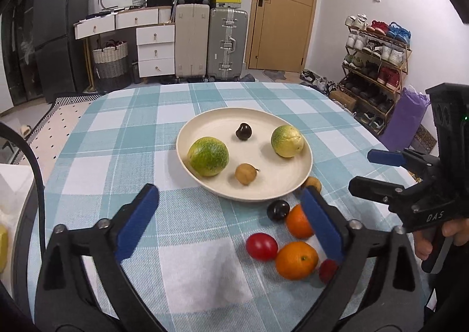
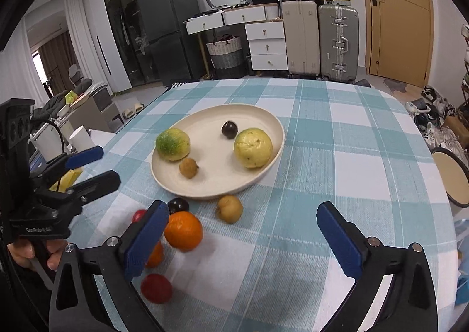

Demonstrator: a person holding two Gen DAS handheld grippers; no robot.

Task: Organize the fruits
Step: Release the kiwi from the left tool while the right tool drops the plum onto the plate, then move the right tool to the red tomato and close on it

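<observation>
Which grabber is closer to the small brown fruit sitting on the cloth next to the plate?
Probably the right. The brown fruit lies just ahead of the open right gripper, between its fingers' lines. The open left gripper has that fruit past its right fingertip, off to the side.

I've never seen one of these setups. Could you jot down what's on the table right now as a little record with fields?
Surface: table with blue-and-white checked cloth
Dish: round cream plate
On plate: two large green-yellow fruits, one small dark round fruit, one small brown fruit
Off plate: two oranges, red fruit, another dark fruit
Left gripper: open, empty
Right gripper: open, empty
</observation>
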